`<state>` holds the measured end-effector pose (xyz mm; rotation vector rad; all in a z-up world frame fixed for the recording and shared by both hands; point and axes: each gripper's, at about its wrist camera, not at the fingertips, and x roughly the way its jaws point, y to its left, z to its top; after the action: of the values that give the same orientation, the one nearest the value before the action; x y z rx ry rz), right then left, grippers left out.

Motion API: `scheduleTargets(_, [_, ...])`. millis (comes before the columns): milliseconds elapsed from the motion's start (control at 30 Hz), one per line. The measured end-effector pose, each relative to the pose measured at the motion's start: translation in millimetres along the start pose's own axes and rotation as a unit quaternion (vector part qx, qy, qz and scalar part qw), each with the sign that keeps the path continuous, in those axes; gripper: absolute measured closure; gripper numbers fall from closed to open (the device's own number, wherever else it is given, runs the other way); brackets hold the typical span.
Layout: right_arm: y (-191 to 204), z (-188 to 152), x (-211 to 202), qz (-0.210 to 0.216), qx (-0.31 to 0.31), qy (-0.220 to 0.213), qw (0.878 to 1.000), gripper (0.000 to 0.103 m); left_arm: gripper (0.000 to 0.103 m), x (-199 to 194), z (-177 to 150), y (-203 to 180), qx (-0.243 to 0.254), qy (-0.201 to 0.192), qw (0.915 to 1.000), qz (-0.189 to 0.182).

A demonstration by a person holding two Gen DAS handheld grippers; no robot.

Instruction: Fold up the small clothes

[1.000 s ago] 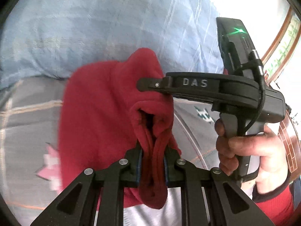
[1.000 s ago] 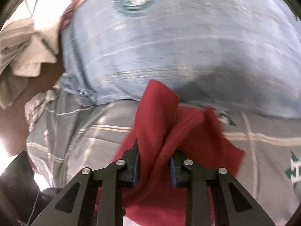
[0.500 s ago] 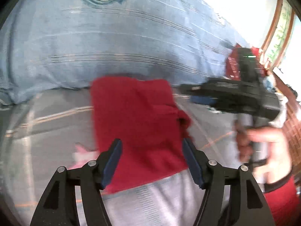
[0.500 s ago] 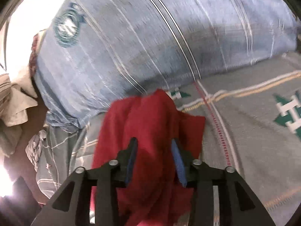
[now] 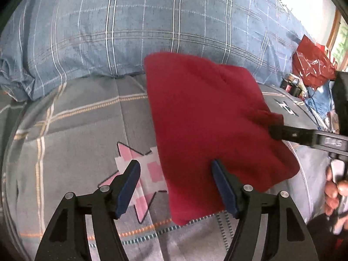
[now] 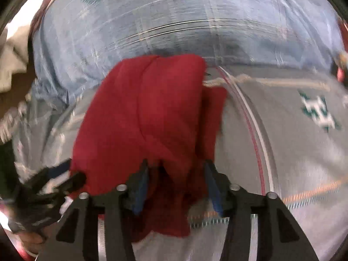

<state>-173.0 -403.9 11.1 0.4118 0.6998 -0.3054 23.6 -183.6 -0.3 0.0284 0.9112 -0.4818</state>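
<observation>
Bedding fills both views: a grey quilt (image 5: 71, 130) with pale and orange stripe lines covers the lower part, and a large blue plaid pillow (image 5: 152, 28) lies along its far edge. A pink star patch (image 5: 141, 174) sits on the quilt just left of the garment in the left wrist view; a green-and-white emblem (image 6: 317, 113) marks the quilt to the right in the right wrist view, which is motion-blurred.

Red fleece garment (image 5: 208, 130) lies folded on the quilt, roughly rectangular, with its far edge touching or just short of the pillow. A doubled seam runs down its middle in the right wrist view, and a second layer shows past its right edge.

Left gripper (image 5: 176, 171) has just been opening. Its jaws stand wide apart above the quilt: the right finger overlaps the garment's near-left portion, the left finger is over the star patch, and neither pad presses the cloth.

Right gripper (image 6: 176, 171) has also just been opening. Its jaws stand partly apart with the garment's near edge bunched loosely between them; the pads are not clamped on it. In the left wrist view its fingertip reaches the garment's right edge, and a hand (image 5: 335, 193) holds its handle.

Red plastic bag (image 5: 313, 65) lies well apart, beyond the pillow at the right.
</observation>
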Motion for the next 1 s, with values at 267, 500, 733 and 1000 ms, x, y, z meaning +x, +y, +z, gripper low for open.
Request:
scheduleTargets(267, [21,-10,-5,0.04,-0.01,-0.035,0.999,0.049,0.031,5,-7,8,-0.007,-0.006,1.0,0.004])
scheduleTargets(500, [28,-18,11,0.009,-0.031,-0.034,0.999,0.072,0.03,3,-9,7,-0.006,-0.005,1.0,0.005])
scheduleTargets(733, [25,-18,-1,-0.012,-0.044,-0.042,0.998,0.093,0.027,4,-9,6,-0.005,-0.007,1.0,0.004])
scheduleTargets(1000, [-1,-10,-23,0.055,0.037,-0.089,0.994,0.026,0.025,-4,-1,25,-0.051,-0.018,0.9975,-0.046])
